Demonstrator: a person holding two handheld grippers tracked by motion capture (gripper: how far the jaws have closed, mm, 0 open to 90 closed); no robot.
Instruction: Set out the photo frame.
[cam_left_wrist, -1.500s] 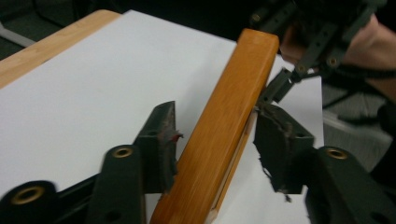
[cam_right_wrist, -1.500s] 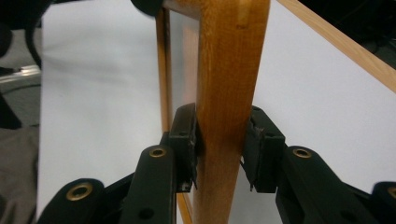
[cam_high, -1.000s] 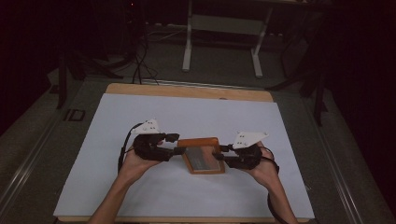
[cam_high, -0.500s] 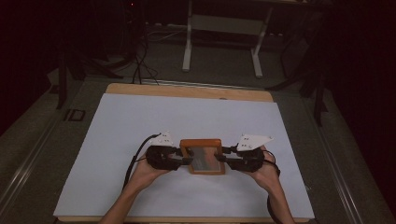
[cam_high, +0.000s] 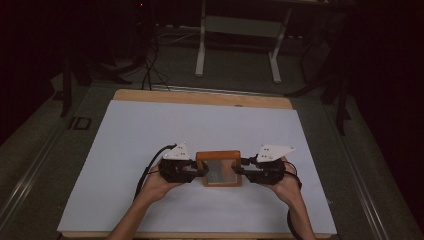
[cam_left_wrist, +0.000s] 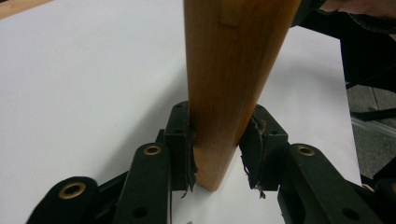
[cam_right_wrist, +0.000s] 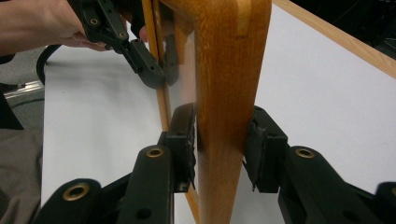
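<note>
The left gripper is closing in on the left edge of the wooden frame: a second ago it was sitting a little way off from the frame with its jaws spread wide, half a second ago it was drawing up beside it, and now its jaws have just been closing with the frame's side rail between them. In the left gripper view the near pad is touching the wood while the far pad is standing just clear of it, with a thin sliver of paper showing in the gap, so the pinch is not quite finished on that side. The right gripper is staying where it was on the frame's right edge, its pads pressing on both faces of the rail there. That likely means the person is taking a two-sided hold, and the frame is about to be lifted or turned once the left jaws are pressing as well. The frame is lying on the white sheet that is covering the table, toward the near edge and between the two hands. It is a small rectangular frame of warm orange-brown wood with rounded edges and a visible joint near the corner, and it is holding a glossy grey pane that is reflecting the left gripper in the right gripper view.
</note>
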